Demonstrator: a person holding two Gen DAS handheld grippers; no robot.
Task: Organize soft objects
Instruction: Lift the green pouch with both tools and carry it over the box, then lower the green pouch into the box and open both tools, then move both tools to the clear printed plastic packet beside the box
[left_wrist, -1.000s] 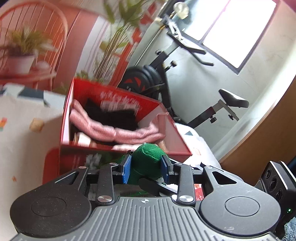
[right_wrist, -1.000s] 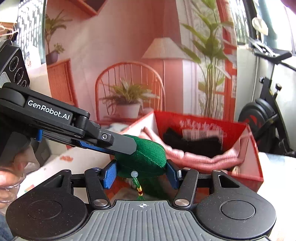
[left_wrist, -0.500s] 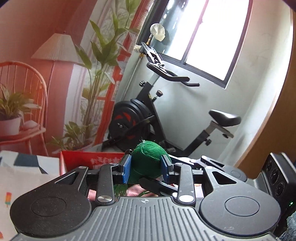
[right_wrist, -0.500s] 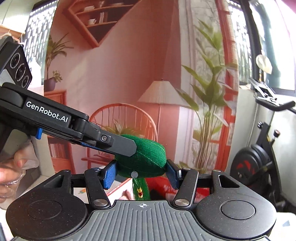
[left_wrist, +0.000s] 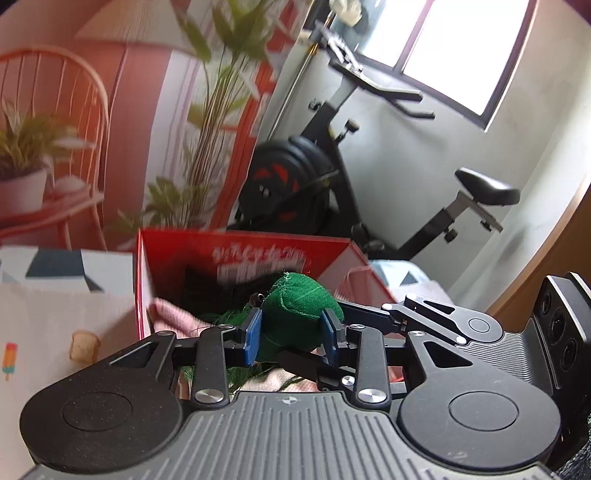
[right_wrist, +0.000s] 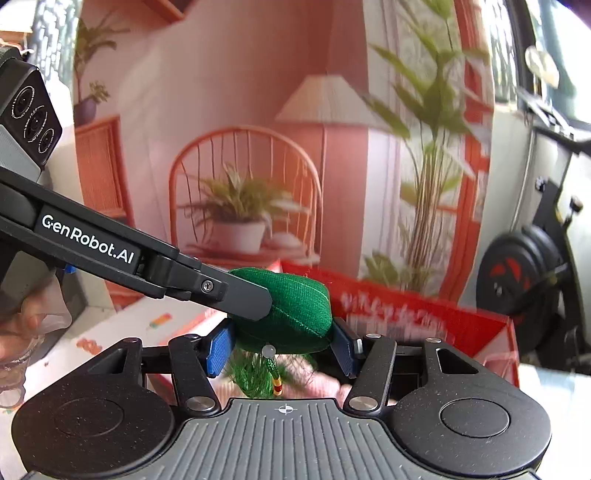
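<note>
Both of your tools are on the same green stuffed pouch (left_wrist: 295, 317) right now. Your left hand-held gripper (left_wrist: 291, 334) has its blue pads pressed into the pouch from either side, clamped on it, and your right hand-held gripper (right_wrist: 282, 345) is clamped on it too, pads dug into the fabric at both ends. In the right wrist view the left tool's finger comes in from the left and lies against the pouch's top. A green tassel (right_wrist: 258, 373) with a small bead and a striped cord hangs from the pouch's underside.

The pouch sits in the air at the near edge of the red box (left_wrist: 236, 254), roughly level with its rim. Inside the box, behind the pouch, there is something dark and a pink knitted cloth (left_wrist: 173, 314); the blur makes it hard to say exactly what the dark item is. The box stands on a table (left_wrist: 48, 317) under a printed cloth. Behind the box stands an exercise bike (left_wrist: 332, 177).
</note>
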